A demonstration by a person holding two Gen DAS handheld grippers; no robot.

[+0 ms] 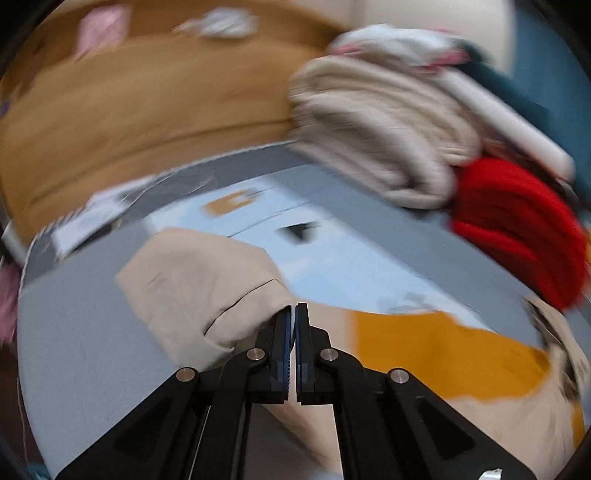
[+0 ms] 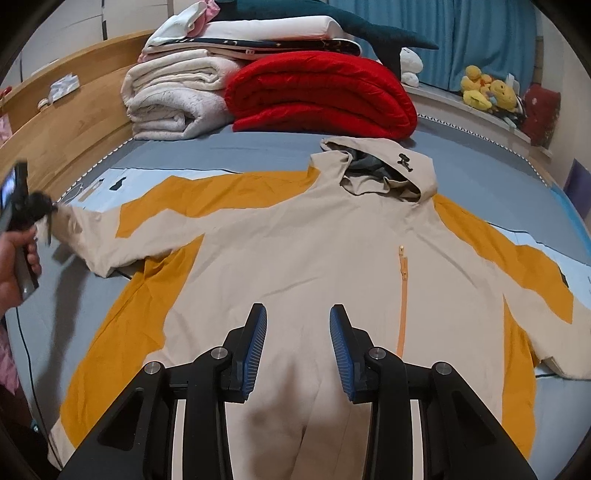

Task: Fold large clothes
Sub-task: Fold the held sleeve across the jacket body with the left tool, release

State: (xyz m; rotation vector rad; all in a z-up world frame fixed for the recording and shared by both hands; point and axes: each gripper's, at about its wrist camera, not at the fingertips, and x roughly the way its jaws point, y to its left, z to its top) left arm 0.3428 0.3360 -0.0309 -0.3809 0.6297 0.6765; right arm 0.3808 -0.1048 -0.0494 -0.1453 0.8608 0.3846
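Note:
A beige and mustard hooded jacket (image 2: 317, 266) lies spread face up on the grey bed (image 2: 258, 155), hood at the far end, both sleeves out. My left gripper (image 1: 291, 314) is shut on the cuff of the jacket's left sleeve (image 1: 207, 288) and holds it just above the sheet; it also shows in the right wrist view (image 2: 40, 214) at the far left, held by a hand. My right gripper (image 2: 298, 321) is open and empty, above the jacket's lower middle. The left wrist view is motion-blurred.
Folded cream blankets (image 2: 173, 99), a red blanket (image 2: 317, 92) and stacked pillows (image 2: 258, 33) sit at the far end of the bed. A wooden headboard (image 2: 74, 122) runs along the left. Plush toys (image 2: 487, 90) line the sill at the right. A cable (image 2: 27, 369) hangs at the left.

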